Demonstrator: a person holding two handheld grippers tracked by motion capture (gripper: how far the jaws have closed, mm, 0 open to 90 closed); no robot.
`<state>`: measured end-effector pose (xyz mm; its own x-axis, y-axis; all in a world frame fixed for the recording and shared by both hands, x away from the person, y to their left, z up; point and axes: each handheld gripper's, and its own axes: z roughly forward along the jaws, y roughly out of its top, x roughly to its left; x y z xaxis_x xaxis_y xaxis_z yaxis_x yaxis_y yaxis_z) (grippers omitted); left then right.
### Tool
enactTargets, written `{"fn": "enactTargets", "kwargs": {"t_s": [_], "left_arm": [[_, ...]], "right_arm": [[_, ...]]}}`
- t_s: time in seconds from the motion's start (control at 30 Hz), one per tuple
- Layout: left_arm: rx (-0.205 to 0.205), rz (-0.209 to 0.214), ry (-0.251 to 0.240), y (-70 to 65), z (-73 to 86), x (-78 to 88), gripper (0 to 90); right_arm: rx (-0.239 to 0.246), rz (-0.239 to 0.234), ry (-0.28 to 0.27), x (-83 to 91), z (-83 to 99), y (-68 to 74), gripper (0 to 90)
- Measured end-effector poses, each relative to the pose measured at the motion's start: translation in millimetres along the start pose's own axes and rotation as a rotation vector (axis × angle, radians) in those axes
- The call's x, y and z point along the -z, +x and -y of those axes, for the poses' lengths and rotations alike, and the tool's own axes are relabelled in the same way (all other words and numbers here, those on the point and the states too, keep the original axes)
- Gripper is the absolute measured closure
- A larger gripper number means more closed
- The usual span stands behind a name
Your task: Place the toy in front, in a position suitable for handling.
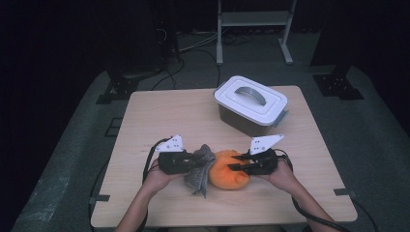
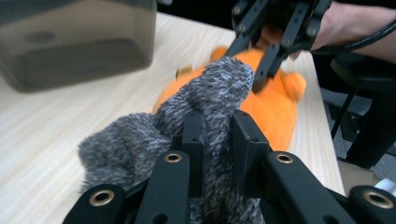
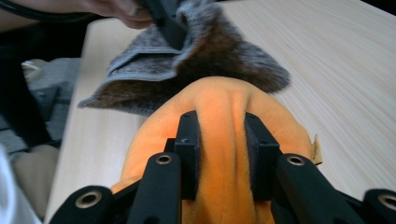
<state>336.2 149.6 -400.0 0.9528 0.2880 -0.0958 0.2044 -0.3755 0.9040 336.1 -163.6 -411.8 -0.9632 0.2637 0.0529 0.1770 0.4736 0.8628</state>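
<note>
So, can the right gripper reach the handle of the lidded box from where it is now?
Probably not yet: the right gripper is shut on the orange plush toy. The table between it and the box handle looks free, so it must let go first.

A grey storage box (image 1: pixel 244 121) with a white lid (image 1: pixel 251 99) stands at the far side of the light wooden table (image 1: pixel 159 116). The lid, with a grey handle (image 1: pixel 251 93), is seated closed. A metal frame (image 1: pixel 254 29) stands beyond on grey flooring (image 1: pixel 387 140).

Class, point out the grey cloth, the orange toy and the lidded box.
grey cloth (image 1: pixel 199 170): high view, hanging fold.
orange toy (image 1: pixel 223 170): high view, its body.
box (image 1: pixel 251 96): high view, white lid.
</note>
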Motion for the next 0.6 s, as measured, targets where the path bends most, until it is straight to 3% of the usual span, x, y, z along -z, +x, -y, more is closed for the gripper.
{"fn": "enactTargets", "kwargs": {"t_s": [0.03, 0.07, 0.13, 0.2, 0.27, 0.33, 0.4, 0.5, 0.53, 0.6], "left_arm": [[-0.004, 0.001, -0.006, -0.1, -0.6, 3.2, 77.3], [-0.003, 0.012, -0.014, 0.1, -0.6, 8.6, 77.3], [-0.001, 0.018, 0.0, -0.8, 1.5, 10.1, 77.3], [-0.001, 0.032, 0.029, -0.3, 5.8, 7.7, 77.3], [0.005, 0.041, 0.042, 0.2, 8.5, 5.3, 77.3], [0.002, 0.028, 0.089, 2.4, 13.7, 0.3, 77.3], [0.038, 0.011, 0.117, 9.2, 22.4, -0.5, 77.4], [0.042, -0.004, 0.137, 11.4, 25.5, 1.3, 77.4], [0.054, 0.011, 0.122, 12.5, 26.9, 0.7, 77.4], [0.052, 0.019, 0.115, 11.3, 25.5, -0.7, 77.3]], "right_arm": [[0.01, -0.081, -0.03, -6.8, -6.6, 2.7, 69.7], [0.015, -0.118, -0.037, -10.4, -9.7, 3.9, 69.3], [0.037, -0.126, -0.012, -18.4, -14.3, 5.4, 68.1], [0.059, -0.094, 0.036, -26.6, -12.5, 4.4, 67.5], [0.03, -0.096, 0.012, -26.9, -8.2, -0.5, 67.5], [0.029, -0.082, 0.013, -25.3, -6.4, -2.2, 67.5], [0.019, -0.06, 0.025, -18.3, 1.2, -4.3, 67.5], [0.003, -0.048, 0.017, -10.4, 8.8, -6.1, 67.1], [-0.03, -0.037, 0.004, -3.8, 17.4, -8.6, 66.2], [-0.046, -0.024, -0.005, -0.7, 22.1, -8.0, 65.3]]}}
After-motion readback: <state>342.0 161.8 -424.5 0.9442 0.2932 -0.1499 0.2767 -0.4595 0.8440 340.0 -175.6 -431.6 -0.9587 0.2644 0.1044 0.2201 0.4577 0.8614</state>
